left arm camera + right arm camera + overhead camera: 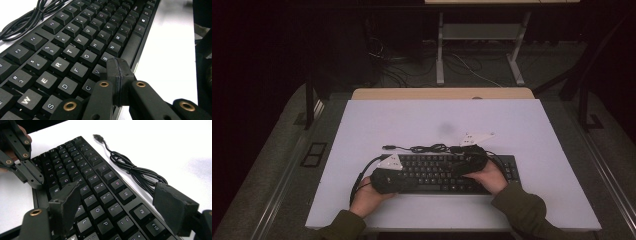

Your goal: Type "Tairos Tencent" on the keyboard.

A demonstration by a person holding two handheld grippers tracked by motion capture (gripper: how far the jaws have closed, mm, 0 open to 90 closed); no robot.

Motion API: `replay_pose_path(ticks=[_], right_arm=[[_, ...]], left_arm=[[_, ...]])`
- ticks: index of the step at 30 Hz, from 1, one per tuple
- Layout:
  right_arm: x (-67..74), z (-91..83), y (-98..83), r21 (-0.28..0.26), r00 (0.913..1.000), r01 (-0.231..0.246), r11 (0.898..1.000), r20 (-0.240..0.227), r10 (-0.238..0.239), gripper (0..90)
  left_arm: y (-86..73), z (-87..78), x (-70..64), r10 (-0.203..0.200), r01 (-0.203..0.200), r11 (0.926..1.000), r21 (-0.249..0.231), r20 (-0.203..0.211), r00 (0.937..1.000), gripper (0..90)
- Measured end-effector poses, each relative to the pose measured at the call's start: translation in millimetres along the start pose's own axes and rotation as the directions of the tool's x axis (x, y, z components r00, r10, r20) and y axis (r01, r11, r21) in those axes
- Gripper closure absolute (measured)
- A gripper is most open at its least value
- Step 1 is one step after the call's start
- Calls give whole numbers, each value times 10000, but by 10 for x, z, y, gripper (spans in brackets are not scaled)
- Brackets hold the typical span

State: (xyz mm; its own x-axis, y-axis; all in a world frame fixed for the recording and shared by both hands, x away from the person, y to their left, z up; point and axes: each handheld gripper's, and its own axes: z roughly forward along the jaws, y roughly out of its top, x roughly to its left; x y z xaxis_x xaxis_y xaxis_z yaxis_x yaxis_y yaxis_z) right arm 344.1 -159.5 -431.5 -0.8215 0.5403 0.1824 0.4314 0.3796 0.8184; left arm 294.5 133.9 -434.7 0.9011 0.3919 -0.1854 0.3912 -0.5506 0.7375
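A black keyboard (pixel 439 172) lies on the white table, its cable (pixel 427 148) bundled just behind it and ending in a USB plug (pixel 388 147). My left gripper (pixel 412 183) is shut with nothing in it. In the left gripper view its closed tips (pixel 117 67) hover at the keyboard's (pixel 75 47) front edge, by the V and B keys. My right gripper (pixel 458 165) stands open over the right half of the keys. In the right gripper view, one finger (pixel 66 202) hangs above the letter rows. The other finger (pixel 175 207) is past the function row. The left gripper (pixel 33 180) shows at upper left.
The white table top (pixel 522 125) has bare room behind and beside the keyboard. The coiled cable (pixel 136 171) and plug (pixel 98 137) lie on it behind the keys. Beyond the table's far edge stand a desk frame (pixel 439 50) and floor cables.
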Motion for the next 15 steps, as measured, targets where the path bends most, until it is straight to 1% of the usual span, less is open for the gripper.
replay_pose_path(ticks=[3,13,15], right_arm=[[-2,-2,1,-19,10000,0,10000,-2,0,218],[2,2,1,-15,10000,-3,10000,9,3,218],[2,1,1,-3,10000,0,10000,10,0,218]], left_arm=[[-2,7,3,50,-50,10000,43,-12,10000,892],[-7,10,7,-2,2,10000,49,41,10000,893],[-15,25,9,30,-30,9998,189,-7,10000,893]])
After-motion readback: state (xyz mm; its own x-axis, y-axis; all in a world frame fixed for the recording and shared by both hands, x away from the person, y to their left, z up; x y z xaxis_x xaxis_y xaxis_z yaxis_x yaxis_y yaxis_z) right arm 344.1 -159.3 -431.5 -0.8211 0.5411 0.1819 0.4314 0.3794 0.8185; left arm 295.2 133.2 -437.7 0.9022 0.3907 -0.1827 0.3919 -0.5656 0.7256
